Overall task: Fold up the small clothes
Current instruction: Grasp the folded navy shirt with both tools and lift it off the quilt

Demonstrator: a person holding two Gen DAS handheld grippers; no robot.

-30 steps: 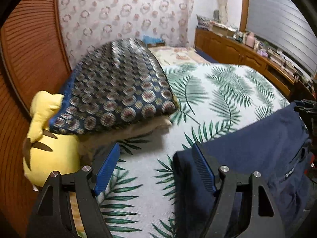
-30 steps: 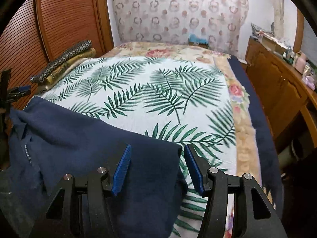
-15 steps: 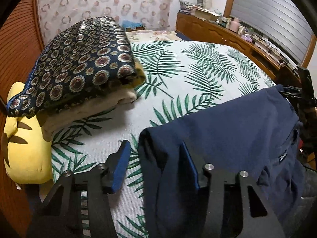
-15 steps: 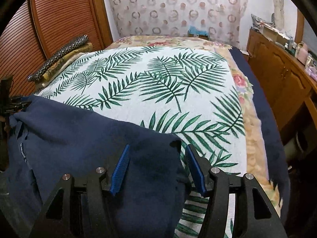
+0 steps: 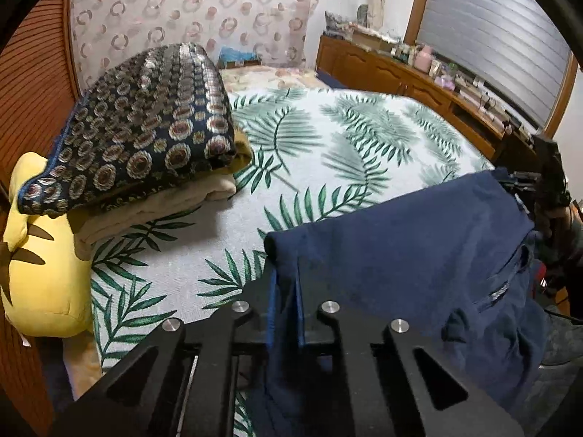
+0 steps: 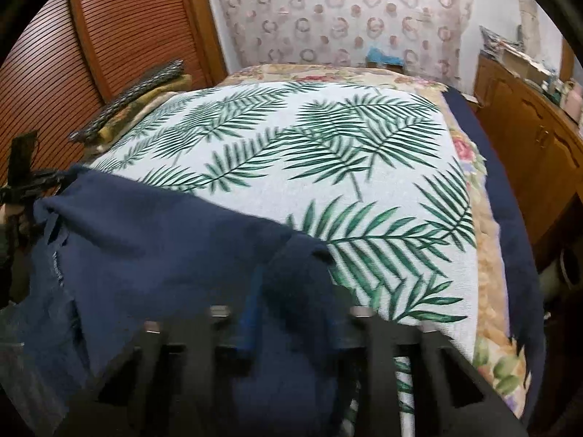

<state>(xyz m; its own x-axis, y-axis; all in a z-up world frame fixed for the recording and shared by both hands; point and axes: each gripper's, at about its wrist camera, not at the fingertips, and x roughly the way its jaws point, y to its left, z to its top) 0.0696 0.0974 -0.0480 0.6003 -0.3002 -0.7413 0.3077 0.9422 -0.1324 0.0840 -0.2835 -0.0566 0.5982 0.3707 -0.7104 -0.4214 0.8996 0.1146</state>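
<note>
Garment (image 5: 400, 247), a dark navy piece of small clothing, is lying along the near edge of the bed, draped over a white bedspread (image 5: 328, 138) printed with green palm fronds, and part of it is hanging down past the edge. In the left wrist view, the left gripper (image 5: 282, 291) is sitting with its two blue-padded fingers drawn close together, pinching a rolled corner of the navy fabric between them. In the right wrist view, the right gripper (image 6: 288, 313) is bearing on the opposite corner of the same garment (image 6: 145, 233); its fingers are standing on either side of a bunched fold of cloth, but motion blur and the overlying fabric are hiding the pads, so whether they are clamping it cannot be told. Between the two grippers the cloth is spreading in a broad, slightly wrinkled band, with a small white label (image 5: 499, 293) showing near its hanging edge.

To the left, a stack of folded textiles, topped by a dark blue medallion-patterned cloth (image 5: 145, 127) over a beige one (image 5: 156, 211), is resting on the bedspread. A yellow plush toy (image 5: 40, 276) is sitting just beside that stack, against a slatted wooden door (image 6: 109, 36). A wooden cabinet (image 5: 419, 76) crowded with small items is running along the far side.
</note>
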